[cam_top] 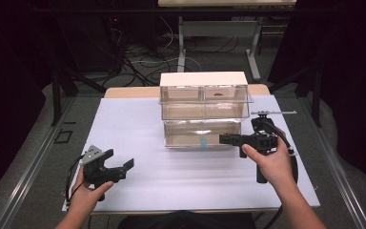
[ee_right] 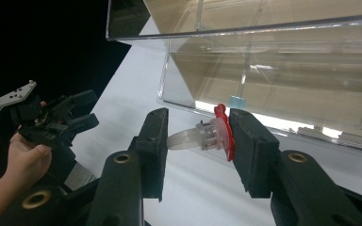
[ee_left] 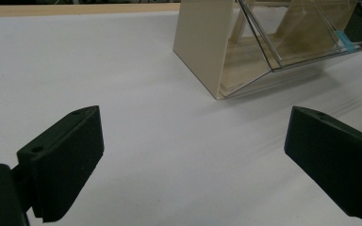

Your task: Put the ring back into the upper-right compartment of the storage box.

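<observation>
A cream drawer unit (cam_top: 203, 79) with clear plastic drawers stands at the middle of the white mat. Its lower clear drawer (cam_top: 202, 133) is pulled out toward me and carries a small blue tab (cam_top: 204, 142). My right gripper (cam_top: 226, 139) hovers at that drawer's front right, level and pointing left. In the right gripper view, this gripper (ee_right: 199, 117) is shut on a small clear piece with a red disc (ee_right: 222, 133), just in front of the drawer wall (ee_right: 283, 84). My left gripper (cam_top: 120, 158) rests open at the front left; its jaws (ee_left: 193, 117) stand wide over bare mat.
The white mat (cam_top: 138, 124) covers the table out to metal rails on both sides. The upper clear drawers (cam_top: 205, 100) also jut forward over the lower one. Cables and table legs lie on the floor behind. The left hand and its gripper (ee_right: 56, 120) appear in the right gripper view.
</observation>
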Tool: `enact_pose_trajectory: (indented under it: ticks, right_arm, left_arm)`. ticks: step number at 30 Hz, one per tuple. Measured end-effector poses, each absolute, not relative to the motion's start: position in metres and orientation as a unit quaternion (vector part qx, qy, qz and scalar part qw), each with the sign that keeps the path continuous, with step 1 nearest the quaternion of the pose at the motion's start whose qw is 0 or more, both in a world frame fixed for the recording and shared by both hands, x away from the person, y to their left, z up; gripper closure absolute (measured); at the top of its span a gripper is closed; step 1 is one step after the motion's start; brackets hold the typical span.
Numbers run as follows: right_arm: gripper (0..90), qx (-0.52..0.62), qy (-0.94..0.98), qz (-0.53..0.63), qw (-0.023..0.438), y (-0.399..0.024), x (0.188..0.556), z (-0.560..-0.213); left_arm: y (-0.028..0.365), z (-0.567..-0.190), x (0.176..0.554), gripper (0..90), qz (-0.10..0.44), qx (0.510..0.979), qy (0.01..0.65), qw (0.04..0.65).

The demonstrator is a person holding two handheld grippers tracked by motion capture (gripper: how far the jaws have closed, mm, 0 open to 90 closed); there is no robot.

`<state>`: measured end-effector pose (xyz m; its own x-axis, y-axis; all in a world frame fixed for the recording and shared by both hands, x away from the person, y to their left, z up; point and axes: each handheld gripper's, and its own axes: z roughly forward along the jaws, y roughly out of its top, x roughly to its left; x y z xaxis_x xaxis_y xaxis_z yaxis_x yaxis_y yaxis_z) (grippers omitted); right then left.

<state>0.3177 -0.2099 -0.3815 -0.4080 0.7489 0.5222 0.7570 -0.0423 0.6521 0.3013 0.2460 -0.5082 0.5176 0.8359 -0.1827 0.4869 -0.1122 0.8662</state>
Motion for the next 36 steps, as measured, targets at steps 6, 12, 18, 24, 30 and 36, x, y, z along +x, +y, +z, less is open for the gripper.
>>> enact_pose_trajectory:
  ticks: [6, 12, 18, 24, 30, 36]
  right_arm:
    - [59.0, -0.548, -0.687, -0.477, 0.003, -0.210, 0.321, -0.375]
    - [59.0, -0.550, -0.683, -0.481, 0.007, -0.210, 0.327, -0.371]
    - [59.0, -0.555, -0.677, -0.484, 0.009, -0.207, 0.335, -0.369]
    - [59.0, -0.550, -0.677, -0.488, 0.012, -0.205, 0.340, -0.367]
    - [59.0, -0.551, -0.676, -0.489, 0.017, -0.200, 0.347, -0.364]
    - [59.0, -0.547, -0.681, -0.486, 0.014, -0.195, 0.352, -0.362]
  left_arm:
    - [0.246, -0.508, 0.301, 5.4, 0.179, 0.724, 0.456, 0.485]
    - [0.246, -0.508, 0.301, 5.4, 0.180, 0.724, 0.456, 0.485]
    - [0.246, -0.508, 0.301, 5.4, 0.179, 0.725, 0.455, 0.485]
    - [0.246, -0.508, 0.301, 5.4, 0.180, 0.724, 0.455, 0.486]
    - [0.246, -0.508, 0.301, 5.4, 0.178, 0.724, 0.457, 0.485]
    - [0.246, -0.508, 0.301, 5.4, 0.179, 0.724, 0.457, 0.485]
